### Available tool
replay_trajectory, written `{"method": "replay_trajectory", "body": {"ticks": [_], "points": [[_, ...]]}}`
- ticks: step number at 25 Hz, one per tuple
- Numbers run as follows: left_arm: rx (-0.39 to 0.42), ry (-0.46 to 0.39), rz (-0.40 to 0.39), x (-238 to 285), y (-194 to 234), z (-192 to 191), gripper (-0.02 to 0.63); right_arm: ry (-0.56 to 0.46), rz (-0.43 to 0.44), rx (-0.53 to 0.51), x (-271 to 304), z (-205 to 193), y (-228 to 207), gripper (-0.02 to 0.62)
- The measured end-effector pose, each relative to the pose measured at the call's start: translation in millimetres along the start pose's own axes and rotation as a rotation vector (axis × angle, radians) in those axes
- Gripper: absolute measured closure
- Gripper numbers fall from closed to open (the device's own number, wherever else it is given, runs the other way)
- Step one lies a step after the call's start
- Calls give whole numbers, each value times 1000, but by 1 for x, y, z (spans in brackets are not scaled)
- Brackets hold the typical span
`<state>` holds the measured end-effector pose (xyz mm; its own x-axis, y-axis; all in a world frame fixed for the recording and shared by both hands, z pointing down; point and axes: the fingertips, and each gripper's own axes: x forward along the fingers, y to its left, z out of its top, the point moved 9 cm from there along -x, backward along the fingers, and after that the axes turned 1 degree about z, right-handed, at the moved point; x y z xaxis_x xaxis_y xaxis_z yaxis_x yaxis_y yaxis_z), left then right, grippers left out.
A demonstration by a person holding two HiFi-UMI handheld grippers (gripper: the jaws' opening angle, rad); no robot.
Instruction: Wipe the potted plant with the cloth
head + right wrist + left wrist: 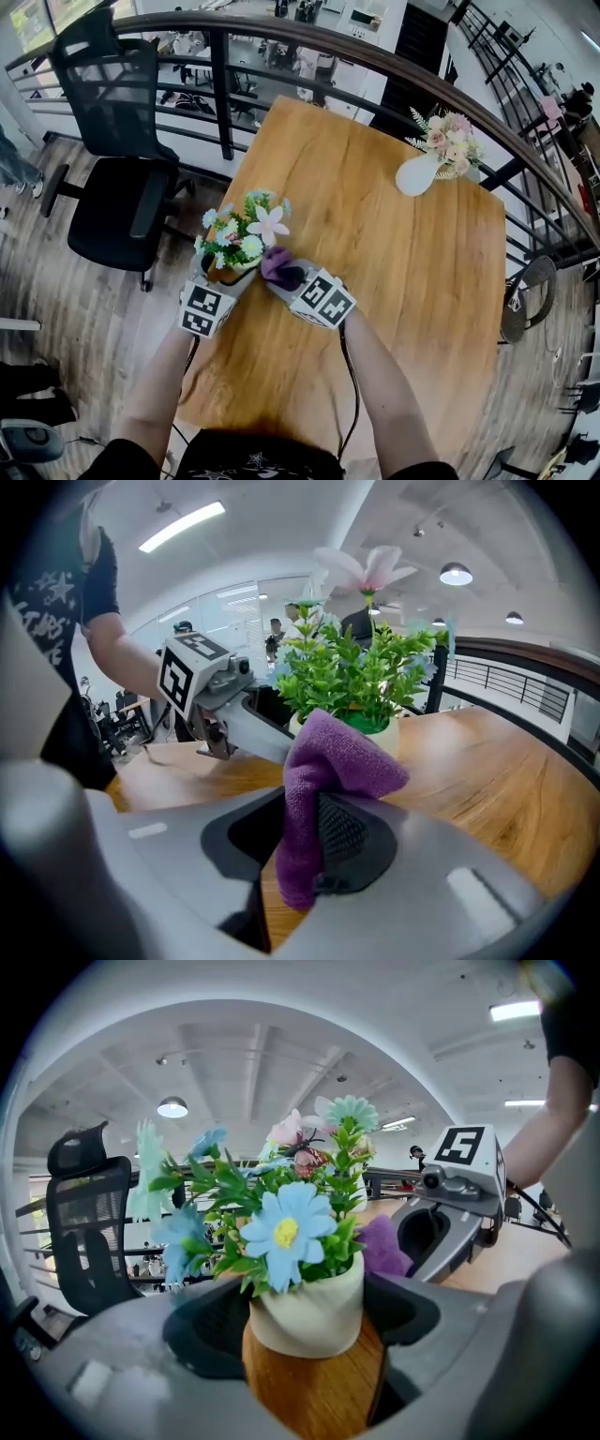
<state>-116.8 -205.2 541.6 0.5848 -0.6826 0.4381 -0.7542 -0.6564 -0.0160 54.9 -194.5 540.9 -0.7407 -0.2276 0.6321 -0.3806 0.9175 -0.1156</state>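
Presently, the left gripper stands at the near-left edge of the wooden table. Its jaws are clamped on the cream pot of the potted plant, one jaw on each side, and the pot is upright. Just right of the pot, the right gripper has its jaws closed on a purple cloth. The cloth bunches past the tips, beside the pot's rim and foliage; contact cannot be confirmed. The left forearm and right forearm reach forward, with both grippers angled downward and converging on the plant.

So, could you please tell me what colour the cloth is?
Purple; the cloth shows best in the right gripper view.
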Motion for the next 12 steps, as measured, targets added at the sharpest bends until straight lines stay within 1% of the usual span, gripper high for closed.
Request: {"method": "replay_trajectory", "body": {"ticks": [7,12], "points": [[9,-7,-17,-1,1,3,207,3,49,10,-3,-1,12,508],[46,2,-83,0,5,3,207,-24,50,45,-20,-10,11,508]]}}
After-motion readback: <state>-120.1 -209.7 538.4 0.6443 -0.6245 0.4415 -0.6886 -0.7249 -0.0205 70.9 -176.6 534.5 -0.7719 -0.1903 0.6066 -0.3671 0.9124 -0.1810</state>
